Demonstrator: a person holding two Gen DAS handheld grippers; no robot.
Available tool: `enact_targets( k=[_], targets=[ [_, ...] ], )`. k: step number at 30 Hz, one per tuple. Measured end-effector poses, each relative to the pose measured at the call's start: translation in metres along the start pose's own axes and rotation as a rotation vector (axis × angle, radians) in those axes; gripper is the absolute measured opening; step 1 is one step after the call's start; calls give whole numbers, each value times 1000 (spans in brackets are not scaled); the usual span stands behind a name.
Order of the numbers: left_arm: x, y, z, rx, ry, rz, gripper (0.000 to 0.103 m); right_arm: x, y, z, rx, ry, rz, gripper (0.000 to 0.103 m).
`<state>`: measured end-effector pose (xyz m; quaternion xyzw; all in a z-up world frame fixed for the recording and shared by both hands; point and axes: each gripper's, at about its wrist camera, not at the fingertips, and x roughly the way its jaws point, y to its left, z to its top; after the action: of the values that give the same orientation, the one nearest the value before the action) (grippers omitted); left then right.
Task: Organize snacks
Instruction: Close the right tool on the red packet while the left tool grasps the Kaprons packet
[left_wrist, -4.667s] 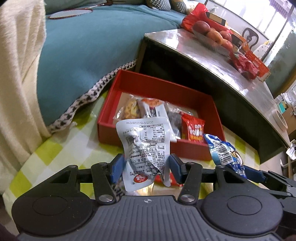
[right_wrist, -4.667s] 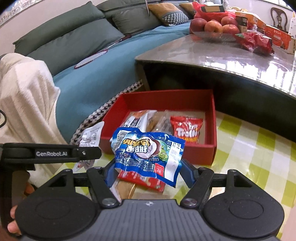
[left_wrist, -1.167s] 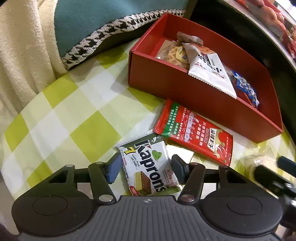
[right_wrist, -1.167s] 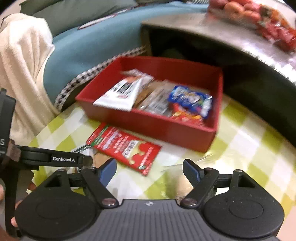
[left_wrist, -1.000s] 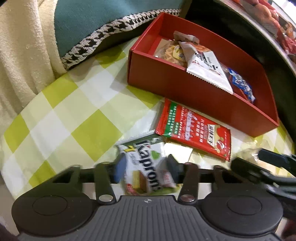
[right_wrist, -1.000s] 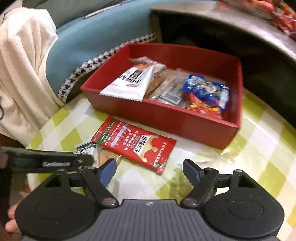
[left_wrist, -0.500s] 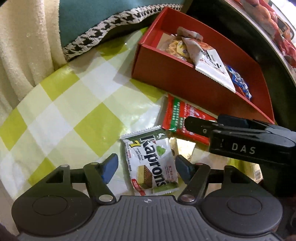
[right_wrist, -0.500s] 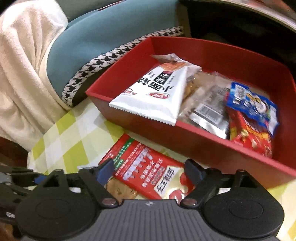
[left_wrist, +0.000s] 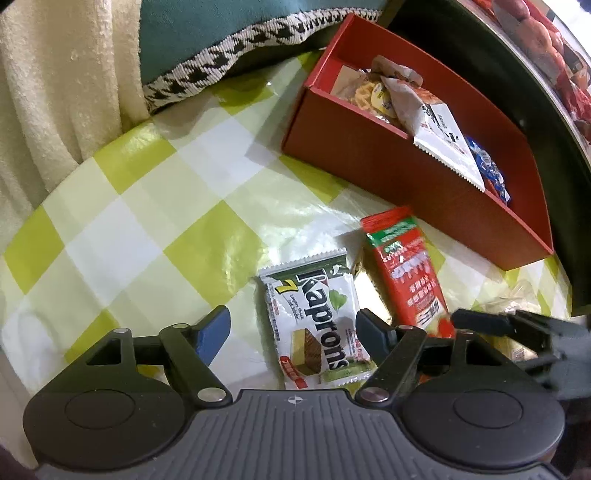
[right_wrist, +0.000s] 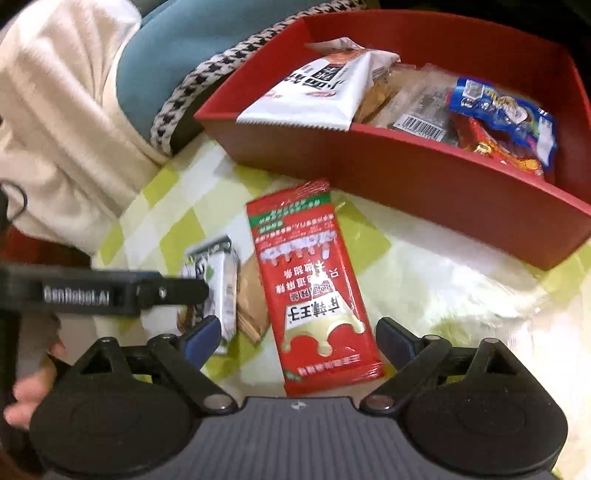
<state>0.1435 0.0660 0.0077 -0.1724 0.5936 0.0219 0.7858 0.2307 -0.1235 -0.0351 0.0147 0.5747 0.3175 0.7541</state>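
Left wrist: left gripper (left_wrist: 293, 330) has just released Kaprons packet (left_wrist: 314, 321) — both grippers' jaws spread.

Kaprons wafer packet (left_wrist: 314, 314) between parted fingers (left_wrist: 212, 332)

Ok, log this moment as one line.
left gripper: open, opening, over Kaprons wafer pack | right gripper: open, opening, over red snack packet | red box: partly filled

Two close, steeply downward wrist views, red packet (left_wrist: 408, 273) shared.
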Motion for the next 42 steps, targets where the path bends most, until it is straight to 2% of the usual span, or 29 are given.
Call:
enact_targets(
  k=[5, 8, 11, 16, 22, 24, 26, 28, 30, 34, 38, 42],
  targets=[
    [-2, -3, -1, -5, -23, 13, 84, -3, 10, 12, -54, -61, -81, 94],
    [-3, 5, 3, -47, -37, 42, 84, 9, 13, 20, -61, -51, -74, 94],
    [-2, 13, 5, -70, -24, 35, 84, 21, 16, 25, -89, -40, -106, 98],
    [-9, 25, 13, -105, -40, 14, 85, 23, 8, 27, 10, -68, -68, 103],
    [-8, 28, 10, -91, -31, 18, 85, 21, 12, 21, -28, -78, -83, 103],
    [-9, 30, 9, -95, -31, 18, 85, 21, 17, 20, -64, -70, -133, 92],
    [-7, 29, 8, -94, -27, 19, 85, 17, 20, 20, -89, -68, -192, 71],
    [-5, 23, 6, -82, -19, 22, 86, 13, 15, 20, -64, -71, -189, 61],
    [-1, 16, 4, -68, -13, 26, 86, 8, 10, 18, -35, -78, -173, 58],
    [8, 1, -1, -54, -4, 37, 87, 5, 14, 13, -52, -76, -201, 55],
    [16, -6, 0, -107, -9, 49, 90, 0, 11, 11, -39, -80, -212, 54],
    [19, -18, 0, -104, -33, 100, 84, -3, 9, 10, -21, -85, -226, 54]
  ],
)
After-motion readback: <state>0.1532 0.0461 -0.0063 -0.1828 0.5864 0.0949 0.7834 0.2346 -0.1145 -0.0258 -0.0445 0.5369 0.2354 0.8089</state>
